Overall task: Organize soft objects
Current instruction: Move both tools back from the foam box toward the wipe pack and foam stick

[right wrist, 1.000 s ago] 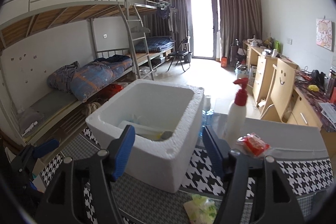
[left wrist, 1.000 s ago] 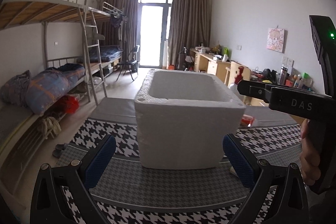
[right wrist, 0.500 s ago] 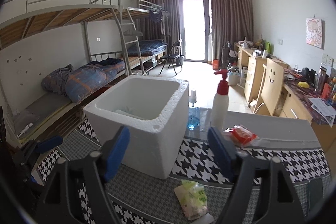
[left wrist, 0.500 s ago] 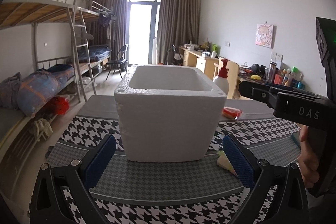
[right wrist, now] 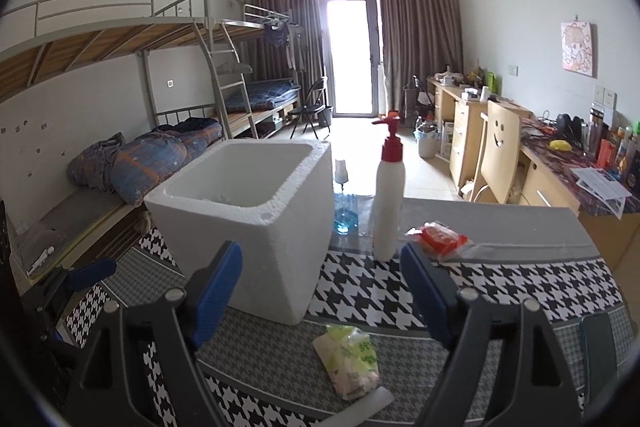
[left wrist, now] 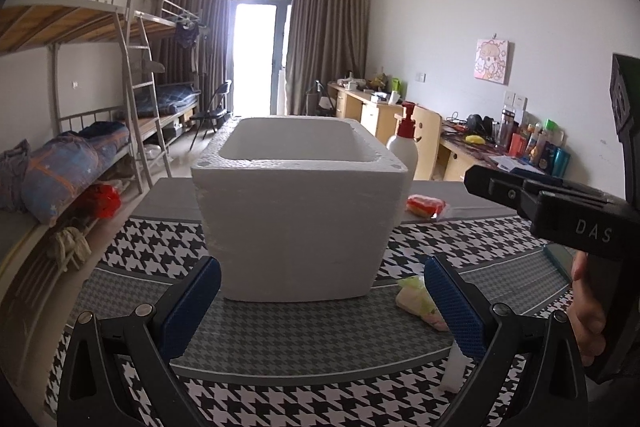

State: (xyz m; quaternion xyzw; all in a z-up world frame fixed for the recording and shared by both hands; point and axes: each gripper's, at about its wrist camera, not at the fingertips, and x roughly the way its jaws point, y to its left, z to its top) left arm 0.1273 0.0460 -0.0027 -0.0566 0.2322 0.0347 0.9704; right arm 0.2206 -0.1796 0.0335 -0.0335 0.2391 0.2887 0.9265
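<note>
A white foam box (left wrist: pixel 298 215) stands on the houndstooth tablecloth; it also shows in the right wrist view (right wrist: pixel 248 223). A soft green tissue pack (right wrist: pixel 350 361) lies in front of it, also seen in the left wrist view (left wrist: pixel 418 301). A red snack pack (right wrist: pixel 440 237) lies behind, also in the left wrist view (left wrist: pixel 426 206). My left gripper (left wrist: pixel 320 311) is open and empty in front of the box. My right gripper (right wrist: pixel 320 291) is open and empty above the tissue pack.
A white pump bottle with a red top (right wrist: pixel 388 195) stands right of the box. A blue-liquid bottle (right wrist: pixel 345 203) stands behind it. A white strip (right wrist: pixel 362 405) lies at the near edge. Bunk beds are left, desks right.
Both grippers have pulled back and lowered away from the box. The tissue pack has come fully into view below the right gripper. Both stay open.
</note>
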